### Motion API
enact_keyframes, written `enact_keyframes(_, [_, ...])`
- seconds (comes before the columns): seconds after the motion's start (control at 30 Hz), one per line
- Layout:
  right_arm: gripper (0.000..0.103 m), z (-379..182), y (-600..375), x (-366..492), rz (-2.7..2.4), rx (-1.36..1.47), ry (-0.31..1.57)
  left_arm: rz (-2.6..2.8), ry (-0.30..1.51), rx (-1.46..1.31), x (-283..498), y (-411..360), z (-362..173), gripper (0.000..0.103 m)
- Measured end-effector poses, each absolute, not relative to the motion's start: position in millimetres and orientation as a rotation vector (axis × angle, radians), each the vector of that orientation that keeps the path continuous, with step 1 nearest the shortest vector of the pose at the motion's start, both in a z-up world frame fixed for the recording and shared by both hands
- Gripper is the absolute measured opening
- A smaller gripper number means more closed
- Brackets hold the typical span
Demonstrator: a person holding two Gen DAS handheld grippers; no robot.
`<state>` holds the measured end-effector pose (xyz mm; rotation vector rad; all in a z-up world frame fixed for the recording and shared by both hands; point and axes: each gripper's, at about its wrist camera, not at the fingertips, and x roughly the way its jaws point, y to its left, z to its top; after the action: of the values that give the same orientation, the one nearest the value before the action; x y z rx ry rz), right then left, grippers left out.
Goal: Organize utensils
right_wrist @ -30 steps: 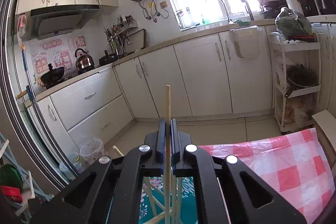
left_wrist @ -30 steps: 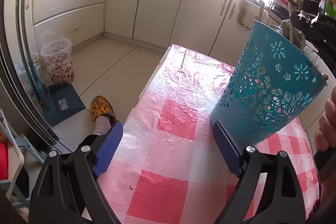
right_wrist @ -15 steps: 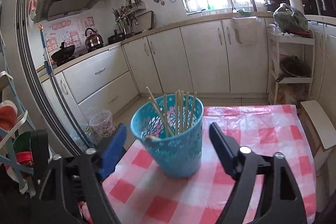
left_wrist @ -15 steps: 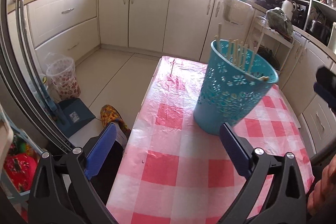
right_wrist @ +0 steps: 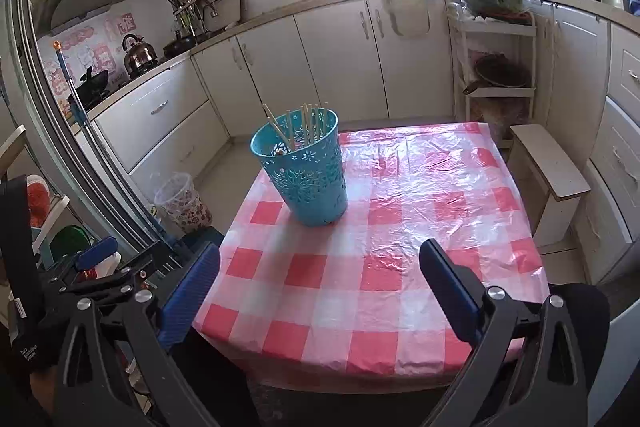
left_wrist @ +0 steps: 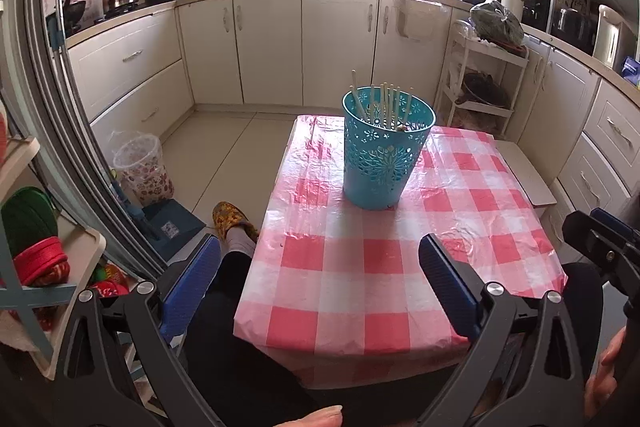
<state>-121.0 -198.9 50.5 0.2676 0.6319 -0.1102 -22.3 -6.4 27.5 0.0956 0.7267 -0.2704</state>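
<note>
The basket point(left_wrist: 386, 155) stands upright on the table point(left_wrist: 384, 267) with the chopsticks point(left_wrist: 382, 103) inside; both the left gripper point(left_wrist: 320, 279) and right gripper point(right_wrist: 320, 279) hang wide open, empty, well short of the basket

Small table point(left_wrist: 360, 291), fully covered by a red-and-white checked plastic cloth point(right_wrist: 420, 187); cloth is wrinkled and glossy, hangs over the near edge and both side edges. One item directly on it: teal perforated basket point(left_wrist: 382, 163), upright, standing toward the far edge and nearer the left side than the right. Basket holds a bunch of pale chopsticks point(left_wrist: 384, 103), tips up, leaning against the rim; one leans further out to the left point(right_wrist: 278, 127). A tiny dark speck sits on the cloth near the left edge point(left_wrist: 281, 245); can't tell what it is.
</note>
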Motion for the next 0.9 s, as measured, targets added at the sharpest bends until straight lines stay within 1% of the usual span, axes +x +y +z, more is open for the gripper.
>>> enact_keyframes(0.07, [0.096, 55.1, -190.0, -134.4, -0.120, 0.220, 0.636, -0.282, 0.747, 0.095, -32.0, -3.7, 33.2, 0.095])
enact_keyframes(0.33, [0.096, 61.4, -160.7, -179.0, -0.094, 0.186, 0.565, -0.252, 0.711, 0.095, -77.4, 13.5, 52.5, 0.095])
enact_keyframes(0.53, [0.096, 66.7, -161.1, -188.8, -0.099, 0.200, 0.518, -0.219, 0.675, 0.105, -94.2, 19.2, 63.0, 0.095])
enact_keyframes(0.9, [0.096, 67.8, -160.8, -197.5, -0.099, 0.201, 0.507, -0.225, 0.657, 0.157, -105.8, 13.1, 69.7, 0.095])
